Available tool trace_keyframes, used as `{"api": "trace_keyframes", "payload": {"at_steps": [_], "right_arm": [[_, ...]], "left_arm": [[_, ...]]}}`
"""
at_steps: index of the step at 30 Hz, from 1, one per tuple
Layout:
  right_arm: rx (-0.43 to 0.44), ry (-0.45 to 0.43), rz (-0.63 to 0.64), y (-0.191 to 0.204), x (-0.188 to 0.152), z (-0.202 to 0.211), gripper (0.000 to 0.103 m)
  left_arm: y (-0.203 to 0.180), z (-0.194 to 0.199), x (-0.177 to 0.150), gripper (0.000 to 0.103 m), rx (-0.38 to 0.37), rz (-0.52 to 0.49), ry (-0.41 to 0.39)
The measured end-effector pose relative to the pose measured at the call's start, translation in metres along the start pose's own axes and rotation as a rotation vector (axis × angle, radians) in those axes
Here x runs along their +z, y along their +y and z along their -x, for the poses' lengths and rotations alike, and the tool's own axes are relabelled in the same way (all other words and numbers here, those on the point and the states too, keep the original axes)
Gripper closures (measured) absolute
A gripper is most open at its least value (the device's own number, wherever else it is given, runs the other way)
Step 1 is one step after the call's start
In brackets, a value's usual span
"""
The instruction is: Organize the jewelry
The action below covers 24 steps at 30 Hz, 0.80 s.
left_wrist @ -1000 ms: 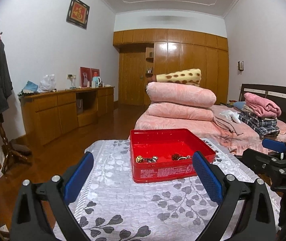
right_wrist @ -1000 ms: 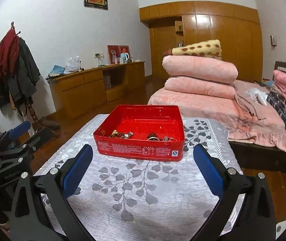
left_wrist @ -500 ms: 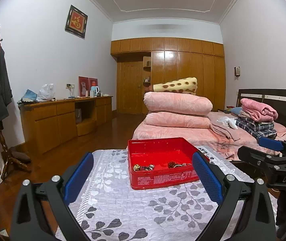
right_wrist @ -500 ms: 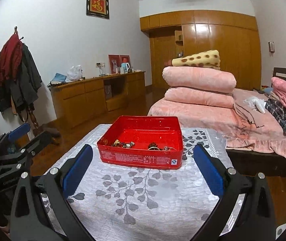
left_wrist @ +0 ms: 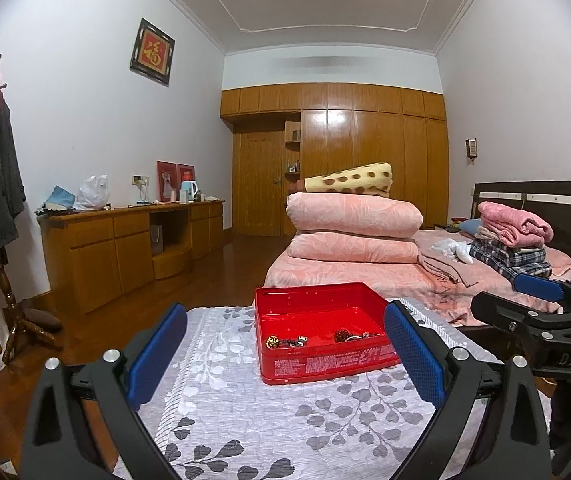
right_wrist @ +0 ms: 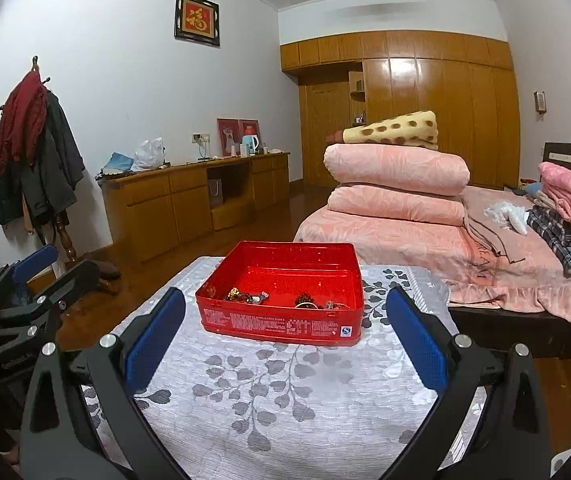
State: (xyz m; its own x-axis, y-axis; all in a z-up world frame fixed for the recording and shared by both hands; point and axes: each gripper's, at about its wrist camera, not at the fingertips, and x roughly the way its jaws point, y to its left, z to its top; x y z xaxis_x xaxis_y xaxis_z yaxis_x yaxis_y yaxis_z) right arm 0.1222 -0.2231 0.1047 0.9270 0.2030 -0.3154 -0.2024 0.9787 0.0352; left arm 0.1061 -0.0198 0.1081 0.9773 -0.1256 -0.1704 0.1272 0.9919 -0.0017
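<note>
both grippers level, above the near edge of the table (right_wrist: 285, 412), pointing at the far side. left gripper (left_wrist: 285, 354) has its jaws spread wide, blue pads (left_wrist: 157, 356) well apart, nothing between them. right gripper (right_wrist: 285, 338) same: jaws wide, empty, pads (right_wrist: 415, 338) framing the tin from the near side without touching it. in the left wrist view the right gripper shows at the right edge; in the right wrist view the left gripper shows at the left edge, lower and off the table's side.

red tin (right_wrist: 281, 300) sits flat on the grey leaf-pattern cloth (left_wrist: 245, 412), about mid-table, lid off, open side up. rectangular, long axis runs left-right in the right wrist view; in the left wrist view it looks slightly turned, near-left corner closest. white print and a small blue mark on the near wall.

jewelry (left_wrist: 287, 342) lies inside along the near wall in two small clumps: a gold bead-like piece with mixed bits on the left, a dark red beaded ball (left_wrist: 340, 336) with a ring-like loop on the right. finer detail too small to tell.
</note>
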Motion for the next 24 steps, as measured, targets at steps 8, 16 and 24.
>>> {"api": "trace_keyframes", "payload": {"at_steps": [8, 16, 24], "right_arm": [[0.000, -0.009, 0.000, 0.0003, 0.0024, 0.0029, 0.006], [0.002, -0.012, 0.005, 0.0010, 0.0029, 0.0045, 0.006], [0.002, -0.013, 0.005, 0.0008, 0.0022, 0.0054, 0.006]], "left_arm": [[-0.0003, 0.0010, 0.0006, 0.006, -0.001, 0.000, -0.002], [-0.0011, 0.0014, 0.0017, 0.006, 0.000, -0.001, -0.004], [-0.0019, 0.0021, 0.0024, 0.006, -0.002, -0.002, -0.004]]}}
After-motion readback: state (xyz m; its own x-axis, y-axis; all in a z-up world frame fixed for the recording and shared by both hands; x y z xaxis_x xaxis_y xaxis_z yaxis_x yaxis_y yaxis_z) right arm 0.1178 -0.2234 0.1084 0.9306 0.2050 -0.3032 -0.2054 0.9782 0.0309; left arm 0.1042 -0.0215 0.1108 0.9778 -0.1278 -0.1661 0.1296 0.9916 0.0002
